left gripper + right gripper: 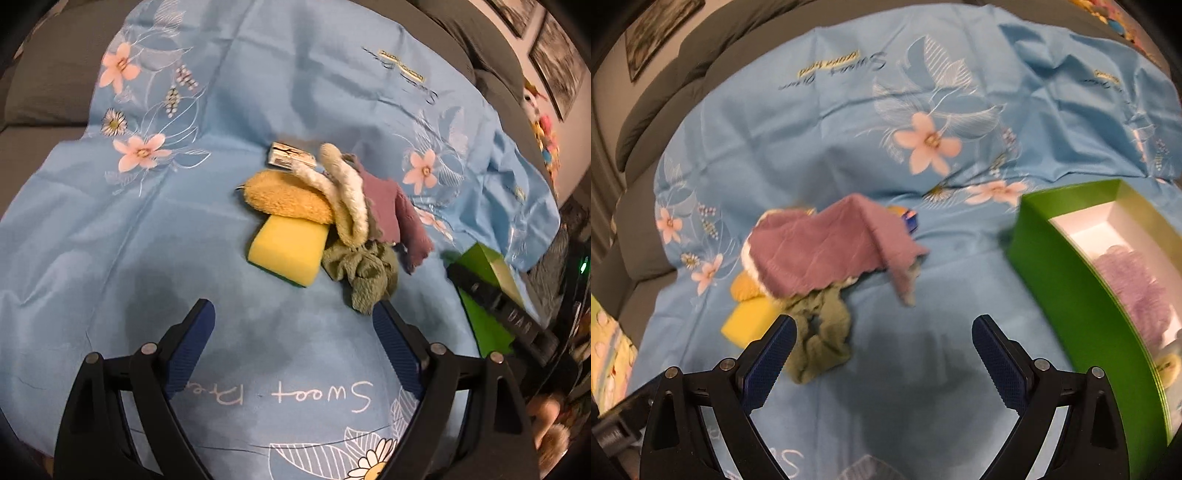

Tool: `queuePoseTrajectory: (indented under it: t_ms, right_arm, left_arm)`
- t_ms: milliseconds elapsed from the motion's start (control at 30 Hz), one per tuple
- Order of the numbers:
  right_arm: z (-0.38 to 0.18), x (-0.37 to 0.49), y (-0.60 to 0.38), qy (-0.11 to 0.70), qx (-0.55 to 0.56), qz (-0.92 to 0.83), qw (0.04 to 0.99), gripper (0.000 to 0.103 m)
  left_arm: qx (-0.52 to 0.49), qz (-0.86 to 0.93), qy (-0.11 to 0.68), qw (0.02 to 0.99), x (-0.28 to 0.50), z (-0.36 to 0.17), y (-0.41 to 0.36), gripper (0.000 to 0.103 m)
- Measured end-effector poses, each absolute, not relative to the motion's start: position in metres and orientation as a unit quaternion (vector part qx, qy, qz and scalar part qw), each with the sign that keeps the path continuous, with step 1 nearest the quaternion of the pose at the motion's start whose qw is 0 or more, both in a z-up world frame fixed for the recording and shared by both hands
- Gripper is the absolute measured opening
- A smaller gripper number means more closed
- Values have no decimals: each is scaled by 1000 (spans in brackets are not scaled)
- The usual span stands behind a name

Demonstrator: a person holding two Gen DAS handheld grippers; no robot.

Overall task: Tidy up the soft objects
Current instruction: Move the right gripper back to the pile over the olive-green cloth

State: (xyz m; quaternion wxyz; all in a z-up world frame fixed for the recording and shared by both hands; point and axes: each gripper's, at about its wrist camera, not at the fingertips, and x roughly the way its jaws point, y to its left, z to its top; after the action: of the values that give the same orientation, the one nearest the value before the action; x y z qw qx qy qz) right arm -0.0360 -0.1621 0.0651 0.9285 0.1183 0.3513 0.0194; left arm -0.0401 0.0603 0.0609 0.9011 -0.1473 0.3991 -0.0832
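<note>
A heap of soft things lies mid-sheet: a yellow sponge (284,254), an orange fluffy cloth (288,199), a cream fuzzy cloth (347,199), a mauve cloth (391,214) and a crumpled green cloth (365,273). My left gripper (293,306) is open and empty, hovering just short of the sponge. My right gripper (884,321) is open and empty too. Its left finger stands beside the green cloth (820,339), with the mauve cloth (820,251) draped over the heap beyond. The green box (1071,280) at the right holds a purple fluffy thing (1126,280).
The heap rests on a light blue flowered sheet (221,92) spread over a grey sofa (44,81). A small printed packet (290,157) lies behind the heap. The other gripper's black body (498,306) crosses the green box (487,254). Framed pictures (554,62) hang on the wall.
</note>
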Motion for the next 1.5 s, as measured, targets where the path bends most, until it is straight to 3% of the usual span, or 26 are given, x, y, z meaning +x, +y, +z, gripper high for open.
queuePoseTrajectory:
  t_ms: [567, 700, 933, 1233, 1500]
  right_arm:
    - [50, -31, -131, 381, 93, 18, 920, 97]
    - [67, -23, -119, 392, 101, 43, 914, 97]
    - [100, -26, -92, 345, 11, 24, 938, 97]
    - [73, -9, -105, 396, 72, 30, 915, 97]
    - [68, -2, -104, 400, 59, 7, 914, 94]
  left_arm:
    - [-167, -70, 407, 895, -36, 58, 70, 87]
    - [-158, -61, 413, 895, -32, 58, 68, 87]
    - [-178, -55, 415, 891, -27, 54, 67, 87]
    - [-182, -53, 409, 893, -27, 56, 70, 85]
    - [-195, -65, 408, 889, -26, 59, 73, 85]
